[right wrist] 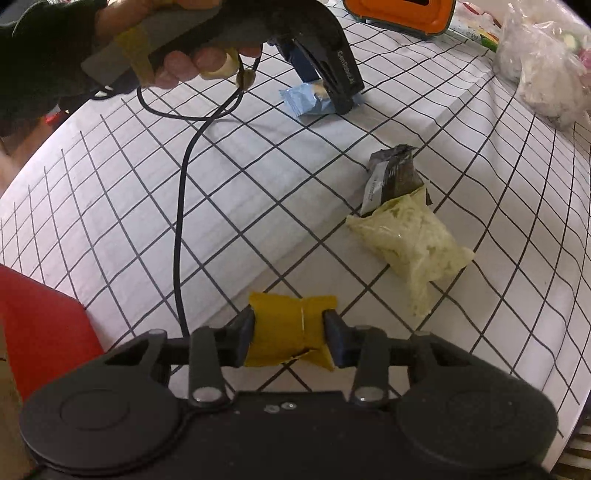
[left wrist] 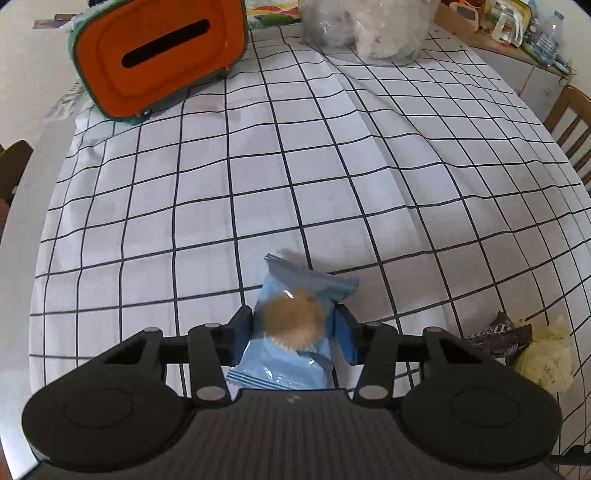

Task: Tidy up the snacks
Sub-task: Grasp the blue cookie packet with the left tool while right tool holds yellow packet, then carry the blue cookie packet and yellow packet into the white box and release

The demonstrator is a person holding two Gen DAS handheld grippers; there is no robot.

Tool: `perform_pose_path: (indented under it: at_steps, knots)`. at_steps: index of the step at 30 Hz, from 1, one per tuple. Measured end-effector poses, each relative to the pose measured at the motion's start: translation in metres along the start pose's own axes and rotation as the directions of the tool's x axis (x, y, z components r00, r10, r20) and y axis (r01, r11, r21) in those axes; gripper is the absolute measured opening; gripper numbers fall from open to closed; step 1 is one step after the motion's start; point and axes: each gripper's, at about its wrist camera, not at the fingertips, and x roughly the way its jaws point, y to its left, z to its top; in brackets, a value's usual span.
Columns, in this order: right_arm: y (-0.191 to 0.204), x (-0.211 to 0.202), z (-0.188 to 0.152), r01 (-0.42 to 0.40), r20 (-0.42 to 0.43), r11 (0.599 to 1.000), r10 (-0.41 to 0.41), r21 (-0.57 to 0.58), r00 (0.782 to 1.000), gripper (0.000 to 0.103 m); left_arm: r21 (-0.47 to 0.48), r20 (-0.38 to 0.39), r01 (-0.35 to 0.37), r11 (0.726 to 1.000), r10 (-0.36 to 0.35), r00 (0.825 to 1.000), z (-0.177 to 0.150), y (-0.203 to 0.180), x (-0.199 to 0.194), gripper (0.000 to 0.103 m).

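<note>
a white tablecloth (left wrist: 295, 166) gridded with black lines was spread, creased, over the table. a wooden chair (left wrist: 570, 125) was set at its right side, and a cluttered counter (left wrist: 517, 33) was seen beyond.

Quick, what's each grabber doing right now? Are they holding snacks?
Left gripper: closed on the blue snack packet.
Right gripper: closed on the yellow snack packet.

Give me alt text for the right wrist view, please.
The right hand-held gripper is closed on a yellow snack packet over a checked tablecloth. Beyond it lie a pale green packet overlapping a dark wrapper, and farther back the left hand-held gripper clamps a blue packet.
</note>
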Motion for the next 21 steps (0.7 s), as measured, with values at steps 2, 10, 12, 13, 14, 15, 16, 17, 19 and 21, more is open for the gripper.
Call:
perform_pose_path:
  at_steps: [2,10,12,13,14,15,16,17,19,21]
  knots:
    - [0.000,-0.003,-0.001,0.002,0.005,1.000,-0.002,0.005,1.000,0.040,-0.014,-0.002,-0.009,1.000,0.009,1.000,-0.002,0.001,-0.002,0.047]
    - [-0.002,-0.024,-0.004,0.017,0.049,1.000,-0.018,0.021,0.999,0.038,-0.074,0.018,0.003,0.997,-0.001,1.000,-0.011,0.010,-0.033,0.047]
    - [-0.001,-0.031,-0.005,0.024,0.062,0.999,-0.026,0.021,0.998,0.038,-0.075,0.029,0.000,0.997,0.002,1.000,-0.014,0.009,-0.044,0.047]
    - [-0.001,-0.035,-0.005,0.028,0.069,0.999,-0.029,0.021,0.997,0.038,-0.075,0.036,-0.001,0.997,0.004,0.999,-0.016,0.009,-0.051,0.047]
    - [0.001,-0.039,-0.005,0.032,0.077,0.999,-0.034,0.020,0.996,0.038,-0.075,0.042,-0.004,0.997,0.007,0.999,-0.018,0.008,-0.057,0.047]
    - [0.001,-0.044,-0.006,0.034,0.087,0.999,-0.036,0.020,0.996,0.038,-0.073,0.048,-0.003,0.997,0.006,0.999,-0.020,0.007,-0.064,0.047]
    - [0.003,-0.049,-0.007,0.034,0.097,0.999,-0.036,0.019,0.995,0.038,-0.072,0.054,-0.001,0.997,0.005,0.999,-0.022,0.006,-0.071,0.047]
    - [0.005,-0.054,-0.008,0.035,0.105,0.999,-0.037,0.017,0.994,0.038,-0.073,0.060,0.000,0.997,0.005,0.998,-0.024,0.005,-0.078,0.047]
    - [0.010,-0.066,-0.010,0.045,0.127,0.999,-0.046,0.006,0.991,0.038,-0.075,0.070,0.004,0.997,0.001,0.998,-0.028,0.004,-0.094,0.047]
    - [0.015,-0.079,-0.012,0.047,0.150,0.999,-0.046,-0.005,0.988,0.038,-0.080,0.083,0.006,0.997,0.001,0.997,-0.033,0.001,-0.110,0.047]
